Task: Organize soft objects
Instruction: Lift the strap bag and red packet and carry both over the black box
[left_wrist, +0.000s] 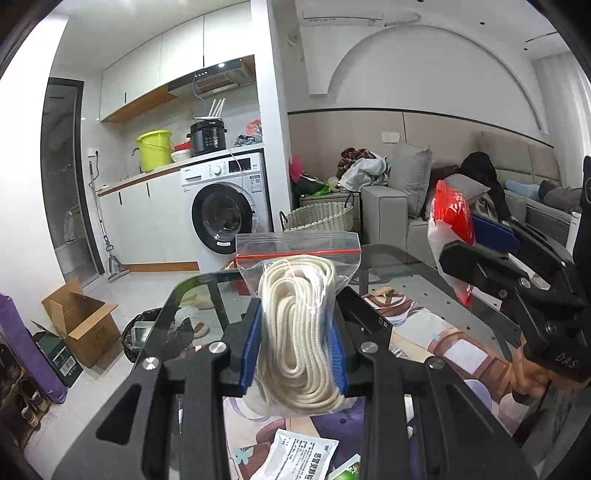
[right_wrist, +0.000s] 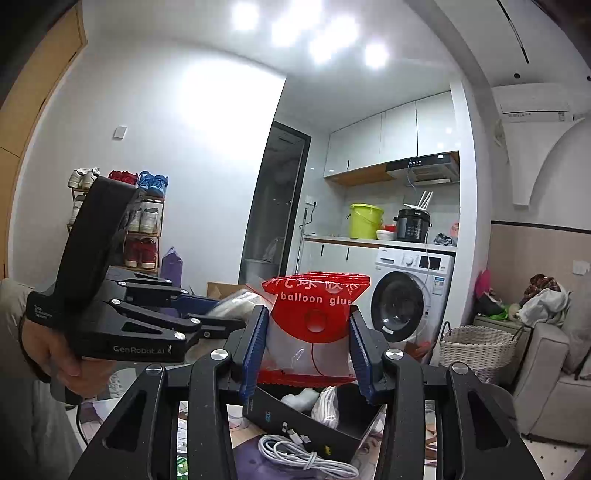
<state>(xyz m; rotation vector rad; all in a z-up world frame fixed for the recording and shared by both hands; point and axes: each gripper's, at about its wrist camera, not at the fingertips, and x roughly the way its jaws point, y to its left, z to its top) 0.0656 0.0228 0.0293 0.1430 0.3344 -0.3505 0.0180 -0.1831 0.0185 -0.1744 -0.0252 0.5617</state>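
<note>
The left claw (left_wrist: 299, 347) is clamped on a clear zip bag of white rope (left_wrist: 299, 332), holding it upright above the glass desk (left_wrist: 413, 269). The right claw (right_wrist: 308, 349) grips a red balloon glue packet (right_wrist: 314, 314) between its blue pads, raised over an open black box (right_wrist: 314, 421) holding soft white items, a white cable (right_wrist: 306, 458) beside it

My left gripper (left_wrist: 297, 343) holds the bag of rope (left_wrist: 299, 325) upright between its fingers, above the glass table (left_wrist: 402, 266); my right gripper (right_wrist: 308, 345) holds the balloon glue bag (right_wrist: 314, 325) over the open box (right_wrist: 314, 417), to the right of the rope. A coiled cable (right_wrist: 295, 458) lies before the box, the washing machine (right_wrist: 410, 295) far behind
</note>
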